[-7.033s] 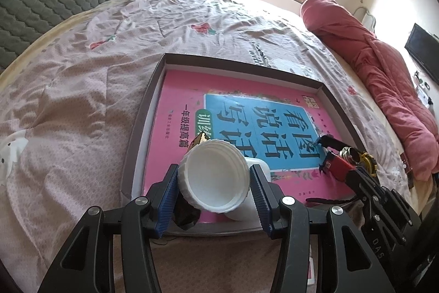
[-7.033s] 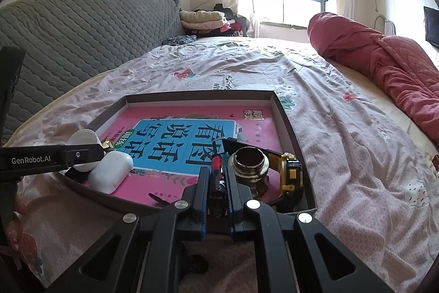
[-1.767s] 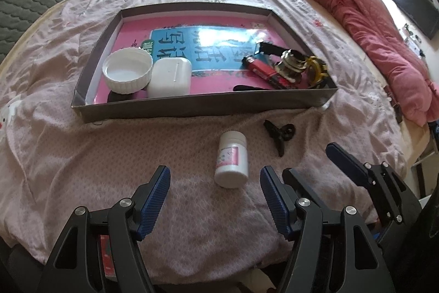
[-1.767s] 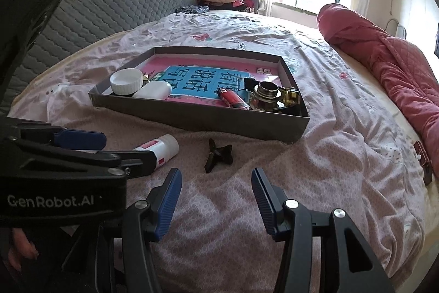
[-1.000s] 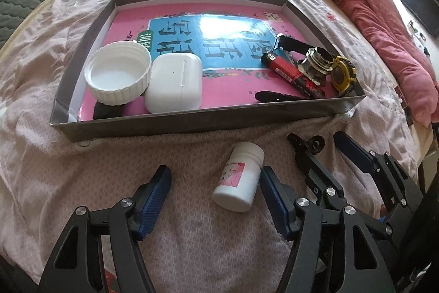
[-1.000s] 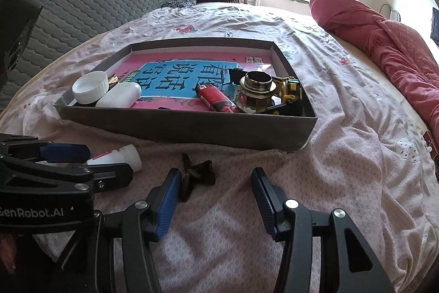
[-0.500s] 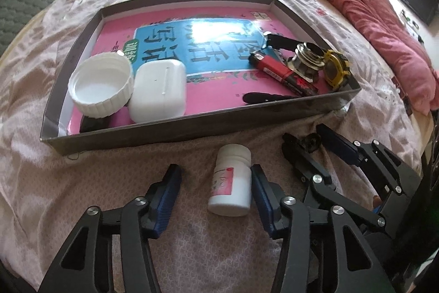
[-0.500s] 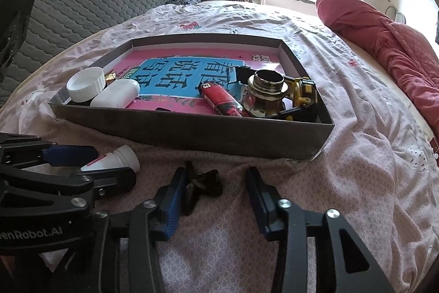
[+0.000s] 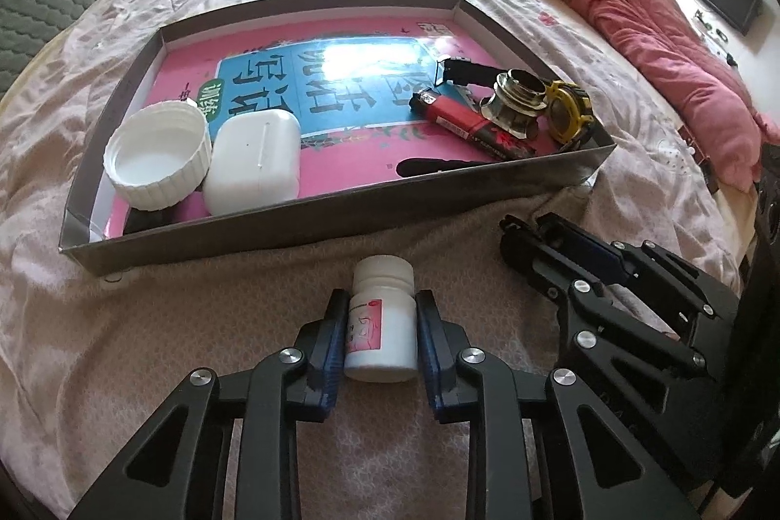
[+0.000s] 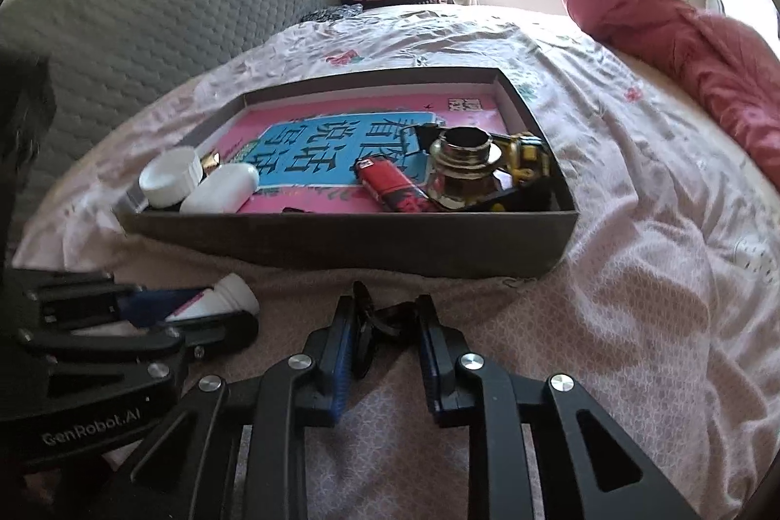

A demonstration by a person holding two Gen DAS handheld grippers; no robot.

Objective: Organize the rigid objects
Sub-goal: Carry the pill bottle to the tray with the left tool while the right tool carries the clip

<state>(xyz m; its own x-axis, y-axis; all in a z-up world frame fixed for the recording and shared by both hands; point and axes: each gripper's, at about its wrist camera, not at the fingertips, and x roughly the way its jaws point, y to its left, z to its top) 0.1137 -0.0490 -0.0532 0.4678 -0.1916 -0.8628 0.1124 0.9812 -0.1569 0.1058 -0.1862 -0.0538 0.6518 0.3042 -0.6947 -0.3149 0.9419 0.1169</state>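
Left wrist: your left gripper (image 9: 381, 342) is clamped on the white pill bottle (image 9: 381, 325), right gripper (image 10: 383, 337) pinching the black binder clip (image 10: 373, 325) at 3 o'clock; both remain outside the tray (image 9: 312, 222) holding cap (image 9: 157, 154), earbud case (image 9: 253, 159), lighter (image 9: 473, 125), tape measure (image 9: 568, 113).

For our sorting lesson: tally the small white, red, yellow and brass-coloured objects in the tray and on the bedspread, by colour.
White: 3 (ribbed plastic cap, rounded plastic case, plastic pill bottle)
Red: 1 (plastic lighter)
Yellow: 1 (tape measure)
Brass: 1 (metal fitting)
Total: 6
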